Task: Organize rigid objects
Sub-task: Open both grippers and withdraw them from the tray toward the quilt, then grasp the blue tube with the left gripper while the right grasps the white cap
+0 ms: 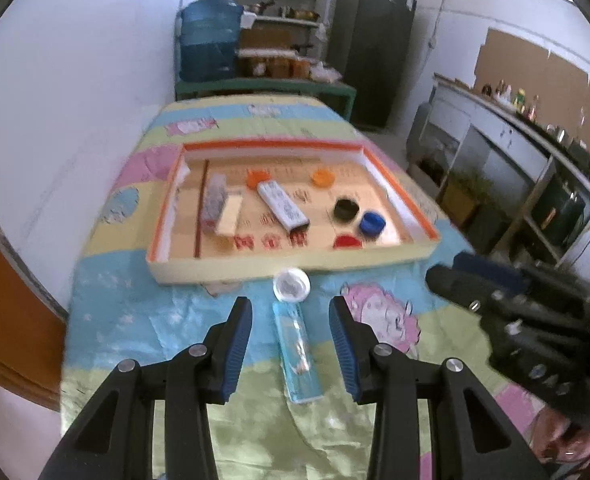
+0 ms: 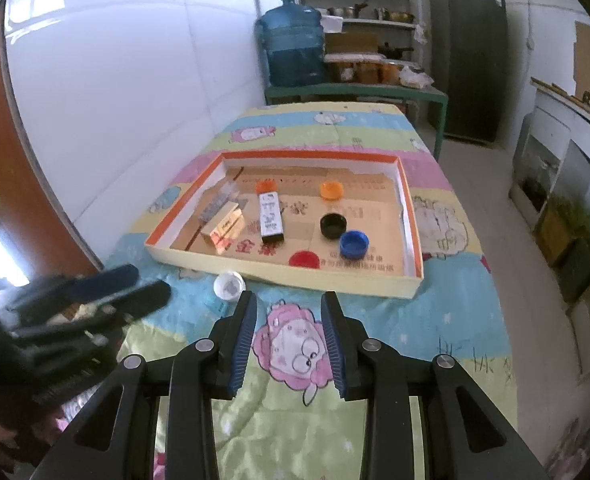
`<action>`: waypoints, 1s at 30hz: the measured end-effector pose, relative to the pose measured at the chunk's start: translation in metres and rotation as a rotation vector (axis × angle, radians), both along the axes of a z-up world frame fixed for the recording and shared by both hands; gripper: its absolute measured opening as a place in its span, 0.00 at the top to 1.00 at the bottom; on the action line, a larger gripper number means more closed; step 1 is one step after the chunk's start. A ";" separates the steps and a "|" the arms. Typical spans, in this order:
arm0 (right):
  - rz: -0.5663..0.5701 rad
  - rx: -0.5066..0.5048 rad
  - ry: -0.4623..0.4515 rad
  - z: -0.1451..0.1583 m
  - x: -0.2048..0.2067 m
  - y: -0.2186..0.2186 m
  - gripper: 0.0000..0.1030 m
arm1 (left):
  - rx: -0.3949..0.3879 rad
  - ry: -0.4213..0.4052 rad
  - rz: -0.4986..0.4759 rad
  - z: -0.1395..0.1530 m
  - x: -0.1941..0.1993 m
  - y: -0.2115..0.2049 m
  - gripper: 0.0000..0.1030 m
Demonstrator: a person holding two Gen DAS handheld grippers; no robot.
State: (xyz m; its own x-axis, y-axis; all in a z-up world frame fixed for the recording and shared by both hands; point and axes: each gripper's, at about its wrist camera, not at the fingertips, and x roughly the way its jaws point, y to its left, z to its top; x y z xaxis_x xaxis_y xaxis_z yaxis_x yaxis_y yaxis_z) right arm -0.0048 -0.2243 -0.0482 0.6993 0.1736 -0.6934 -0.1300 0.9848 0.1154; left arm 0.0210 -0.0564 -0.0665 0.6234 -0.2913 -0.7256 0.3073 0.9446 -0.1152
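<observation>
A clear light-blue flat case [image 1: 297, 356] lies on the cartoon tablecloth, and a white round cap [image 1: 291, 285] sits at its far end. My left gripper [image 1: 290, 300] hangs over the case, open, its blue pads wide on either side and not touching it. To the right, my right gripper [image 2: 288, 296] stands open over a pink cartoon figure with nothing between its fingers. From the right wrist view the white cap [image 2: 229, 284] shows just left of my right gripper. Just beyond the cap is the orange-rimmed cardboard tray [image 1: 295, 270].
The tray [image 2: 409, 216] holds a white printed box [image 2: 271, 218], a tan box [image 2: 223, 228], a clear box, a thin stick and orange [image 2: 331, 191], black [image 2: 333, 225], blue [image 2: 353, 244] and red [image 2: 304, 259] caps. A white wall runs along the left; shelves and a water jug stand behind.
</observation>
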 end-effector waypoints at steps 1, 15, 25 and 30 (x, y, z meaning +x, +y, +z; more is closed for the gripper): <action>-0.002 0.001 0.004 -0.001 0.000 -0.001 0.67 | 0.010 0.008 -0.004 -0.007 0.000 -0.004 0.61; -0.018 0.014 0.025 -0.011 0.000 -0.010 0.67 | 0.066 0.081 0.014 -0.056 0.009 -0.017 0.61; 0.026 0.028 0.063 -0.023 0.008 0.003 0.67 | 0.016 0.063 0.045 -0.056 0.011 0.000 0.78; 0.084 0.070 0.090 -0.035 0.019 0.018 0.67 | -0.009 0.031 0.074 -0.045 0.009 0.015 0.78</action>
